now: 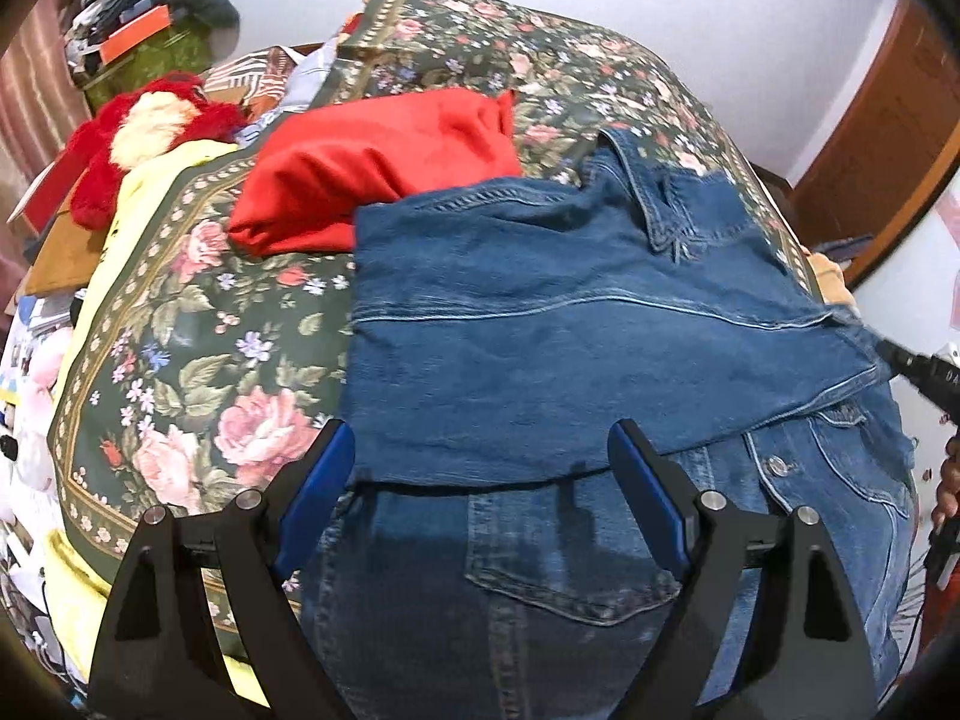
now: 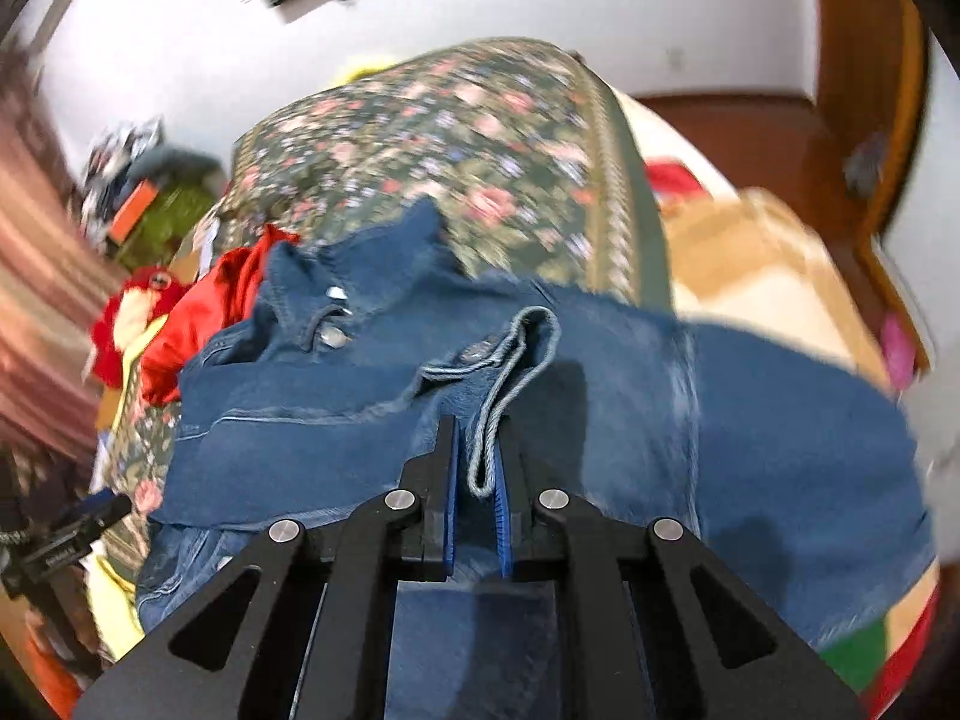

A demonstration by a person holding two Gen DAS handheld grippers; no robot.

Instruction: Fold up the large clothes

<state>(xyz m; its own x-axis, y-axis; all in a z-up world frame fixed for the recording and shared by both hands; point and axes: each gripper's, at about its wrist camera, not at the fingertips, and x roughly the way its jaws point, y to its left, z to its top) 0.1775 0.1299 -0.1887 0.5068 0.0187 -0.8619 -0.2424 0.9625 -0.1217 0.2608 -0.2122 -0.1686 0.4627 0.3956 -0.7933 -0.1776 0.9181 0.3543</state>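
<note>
— Two grippers work one garment: the left gripper [image 1: 480, 468] hangs with its jaws spread wide and empty above a folded-over flap of the denim jacket [image 1: 570, 348].

— And the right gripper [image 2: 477, 462]?

— Its jaws are clenched on a doubled hem of the jacket [image 2: 750, 420], lifted off the cloth below.

— Where does the jacket lie?

— Across the near edge of the bed, on the floral bedspread [image 1: 198, 372], its collar pointing toward the far side.

— Beyond it?

— Red cloth [image 1: 372, 162] touches the jacket's far edge; farther off at the bed's left edge, a red plush toy [image 1: 144, 132].
</note>
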